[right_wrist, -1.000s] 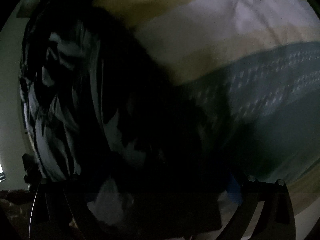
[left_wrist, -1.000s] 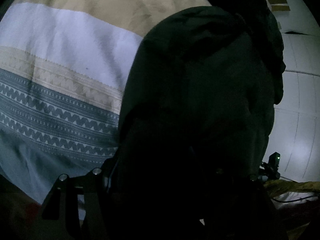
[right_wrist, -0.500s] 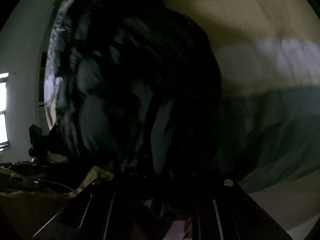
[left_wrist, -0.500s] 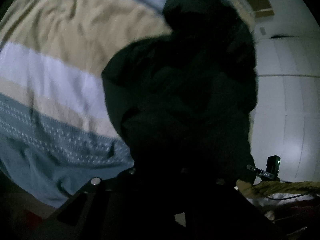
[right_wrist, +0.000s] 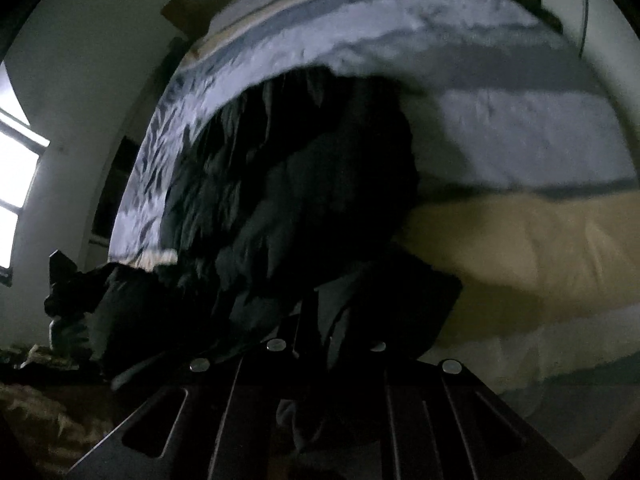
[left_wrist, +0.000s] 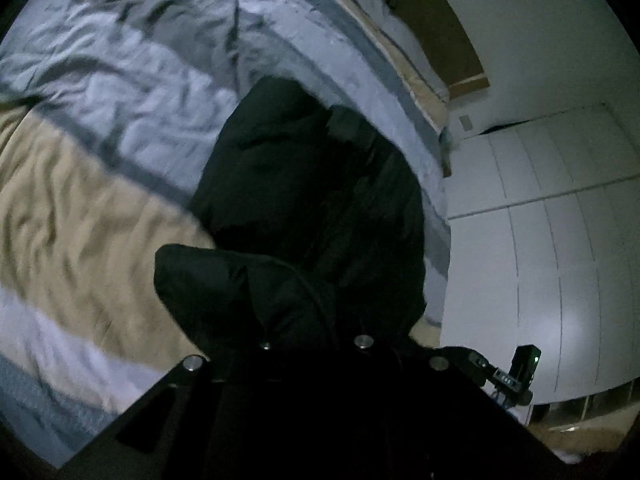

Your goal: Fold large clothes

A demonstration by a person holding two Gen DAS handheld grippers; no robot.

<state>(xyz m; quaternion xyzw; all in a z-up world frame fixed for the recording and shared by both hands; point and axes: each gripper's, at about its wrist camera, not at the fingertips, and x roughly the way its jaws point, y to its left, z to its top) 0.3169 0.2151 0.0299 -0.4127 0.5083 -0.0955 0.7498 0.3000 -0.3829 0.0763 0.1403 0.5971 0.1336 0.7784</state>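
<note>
A dim bedroom: a bed [left_wrist: 120, 128] under a rumpled spread striped in white, grey and tan fills the view, with white wardrobe doors [left_wrist: 560, 240] toward three o'clock in the left wrist view and a lit window [right_wrist: 16, 184] at nine o'clock in the right. A dark padded jacket [left_wrist: 312, 200] hangs from both tools down onto the spread, its far end toward twelve o'clock. The left gripper [left_wrist: 316, 344] is clamped tight on a bunch of its fabric; the right gripper [right_wrist: 324, 344] is likewise pinched fully onto the cloth. The step looks like a lift to spread the garment. It is best done by raising both hands evenly, drawing them apart until the edge is taut, then laying it flat without twisting.
</note>
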